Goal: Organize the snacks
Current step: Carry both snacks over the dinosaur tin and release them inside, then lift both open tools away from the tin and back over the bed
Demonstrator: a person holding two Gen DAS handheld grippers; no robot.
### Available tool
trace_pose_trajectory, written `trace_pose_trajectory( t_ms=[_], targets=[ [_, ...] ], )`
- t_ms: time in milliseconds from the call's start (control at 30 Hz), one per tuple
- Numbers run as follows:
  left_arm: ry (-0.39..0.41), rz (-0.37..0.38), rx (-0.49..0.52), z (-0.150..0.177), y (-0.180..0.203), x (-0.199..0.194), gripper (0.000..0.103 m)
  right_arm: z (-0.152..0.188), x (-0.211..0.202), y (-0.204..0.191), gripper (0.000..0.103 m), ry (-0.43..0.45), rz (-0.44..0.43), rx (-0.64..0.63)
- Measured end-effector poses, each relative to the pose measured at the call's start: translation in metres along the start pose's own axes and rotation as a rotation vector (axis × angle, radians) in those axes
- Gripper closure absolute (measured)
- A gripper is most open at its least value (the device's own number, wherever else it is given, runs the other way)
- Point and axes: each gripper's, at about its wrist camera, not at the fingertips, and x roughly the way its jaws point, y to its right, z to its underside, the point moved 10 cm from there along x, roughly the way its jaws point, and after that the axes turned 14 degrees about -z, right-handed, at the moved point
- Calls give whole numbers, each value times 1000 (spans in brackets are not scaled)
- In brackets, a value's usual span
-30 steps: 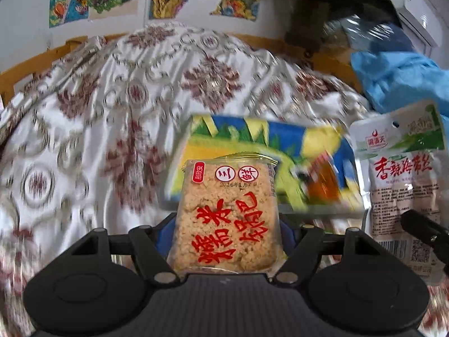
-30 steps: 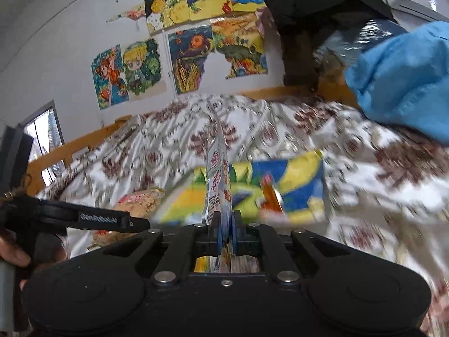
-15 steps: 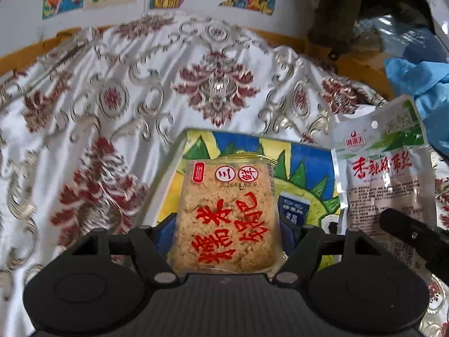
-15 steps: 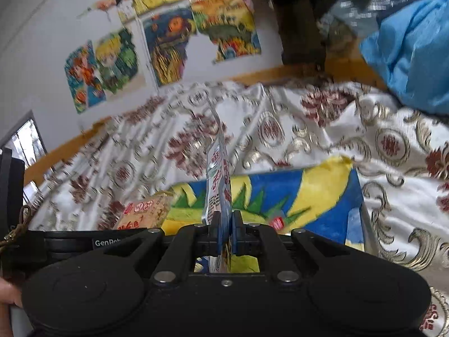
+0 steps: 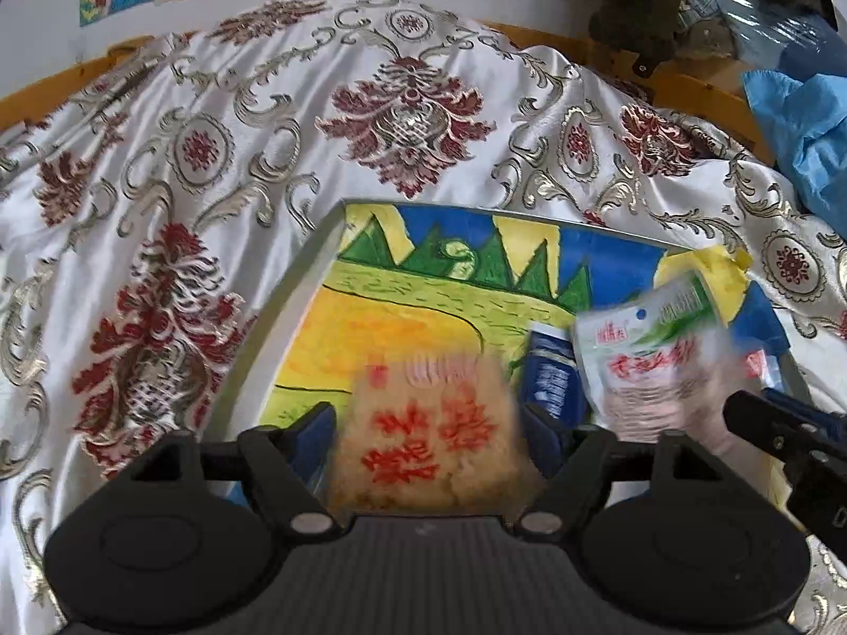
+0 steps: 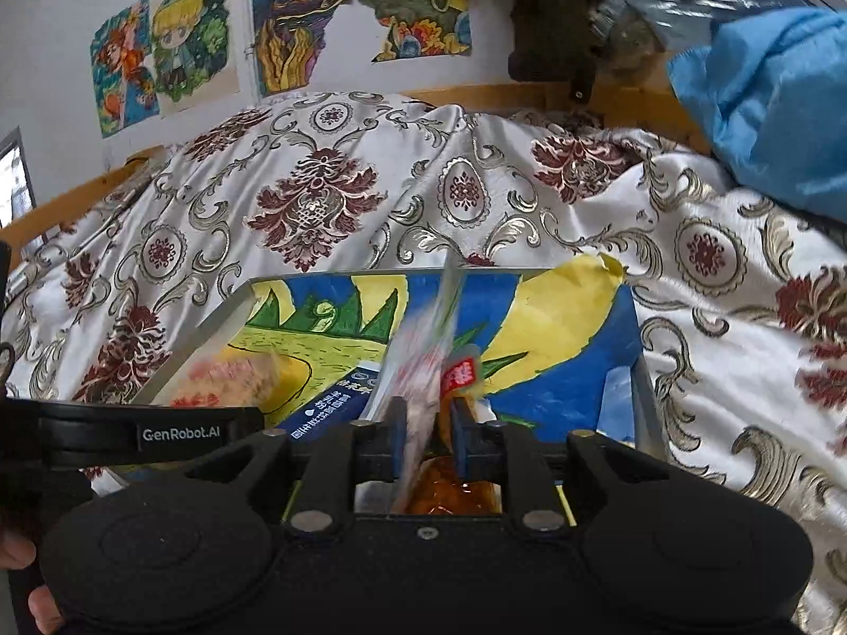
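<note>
A: Nearest first. What is the left gripper (image 5: 429, 428) doing?

B: Its jaws have just been opening. The rice cracker pack (image 5: 431, 442) lies between them at six o'clock, blurred, and seems to be dropping free, the pads no longer pressing it. Its long axis runs six to twelve, top edge pointing away.

A: And the right gripper (image 6: 427, 423)?

B: Also just been opening, to a narrow gap. The white seaweed pouch (image 6: 423, 360) stands edge-on in that gap, tilted toward one o'clock. It is smeared, so I cannot say whether a pad touches it; I judge it loose.

A: Where are they going?

B: Into the painted tray (image 5: 317, 286), which sits on the patterned bedspread (image 5: 212, 159). A blue carton (image 5: 550, 370) already lies inside at three o'clock of the cracker pack.

A: So the step?

B: Release into the tray, I'd say. Next calls for lifting both grippers clear without snagging wrappers, then seeking more snacks.

A: Farthest?

B: Drawings (image 6: 174, 53) on the wall, around twelve.
</note>
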Motion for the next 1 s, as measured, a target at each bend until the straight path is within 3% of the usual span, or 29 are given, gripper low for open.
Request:
trace_pose_trajectory(
  t_ms=[167,400,533,600,1000],
  targets=[
    [23,-4,-10,-3,-6,-17,14,-6,-20,-3,60,15,31,-47],
    [107,31,-109,-9,-32,-72,2,-26,-82,-26,26,131,15,-128],
    [170,28,-135,-13,-53,-109,0,-37,-125,-41,15,193,8,-147],
    [194,23,-148,-13,-63,-128,0,-42,-146,-49,4,226,2,-154],
    [296,0,-154,23,-104,-219,0,-32,-236,-85,1,297,-42,-138]
  ],
)
